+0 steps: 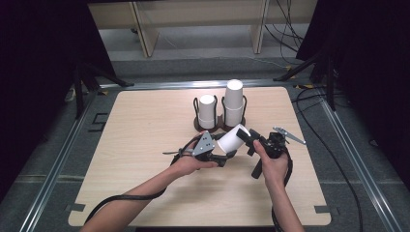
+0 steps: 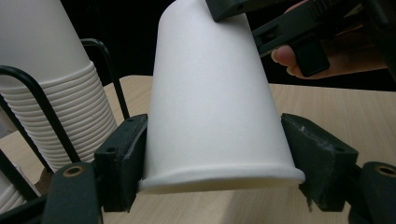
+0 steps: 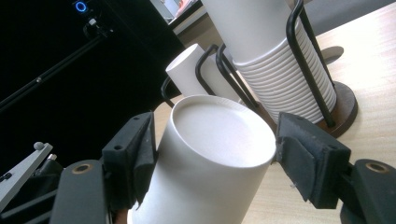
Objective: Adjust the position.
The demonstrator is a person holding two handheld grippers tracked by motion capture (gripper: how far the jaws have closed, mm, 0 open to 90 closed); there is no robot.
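Observation:
A single white paper cup (image 1: 233,137) lies tilted above the table between both grippers, its base pointing right. My left gripper (image 1: 228,152) is shut on the cup (image 2: 215,107) near its rim, with both pads against the wall. My right gripper (image 1: 249,137) stands open around the cup's (image 3: 210,154) base end; its left pad sits at the wall and a thin gap shows at the right pad. Behind them a black wire holder (image 1: 220,126) carries a short stack of cups (image 1: 207,111) and a taller stack (image 1: 233,104).
The wooden table (image 1: 145,145) has rounded corners and a metal-railed floor around it. Cables (image 1: 333,159) trail on the floor at the right. Dark stands and wooden furniture legs (image 1: 147,38) lie beyond the far edge. The cup holder stands close behind both grippers.

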